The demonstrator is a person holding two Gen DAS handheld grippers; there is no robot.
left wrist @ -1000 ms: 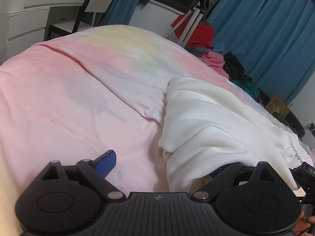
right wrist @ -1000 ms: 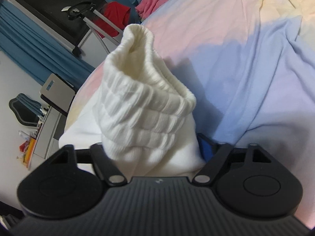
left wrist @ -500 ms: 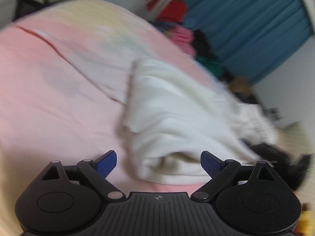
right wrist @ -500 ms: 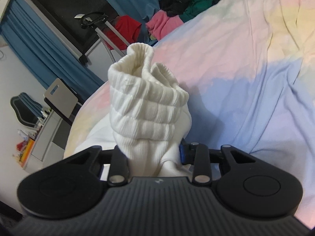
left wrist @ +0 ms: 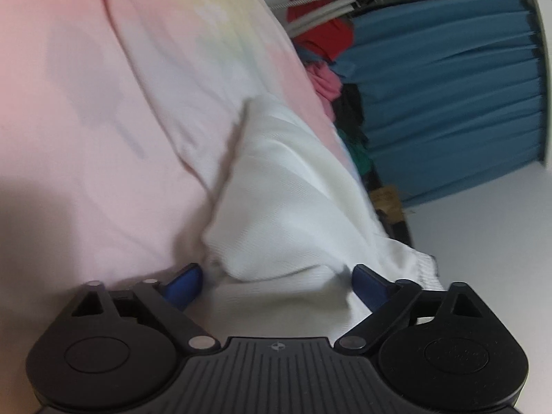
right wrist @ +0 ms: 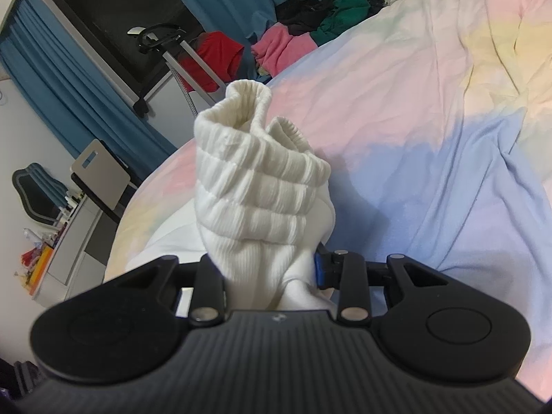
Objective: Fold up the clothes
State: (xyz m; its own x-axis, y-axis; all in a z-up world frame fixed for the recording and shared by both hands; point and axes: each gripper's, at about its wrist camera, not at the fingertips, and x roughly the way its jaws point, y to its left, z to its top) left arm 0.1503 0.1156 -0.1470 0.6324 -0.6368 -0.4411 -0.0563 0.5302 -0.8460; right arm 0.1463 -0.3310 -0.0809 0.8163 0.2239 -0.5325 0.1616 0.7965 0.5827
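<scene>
Bunching inside right gripper (right wrist: 269,276): white garment (right wrist: 255,200).

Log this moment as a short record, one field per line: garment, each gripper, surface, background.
garment: white ribbed garment, lying on the bed, its gathered elastic band bunched up at the right gripper
right gripper: right gripper shut on the bunched band
left gripper: left gripper open, blue fingers straddling a corner of the white cloth, not closed on it
surface: pastel bedsheet, pink, yellow and blue, creased
background: pile of clothes beyond the bed, blue curtain
image quality: left view blurred
</scene>
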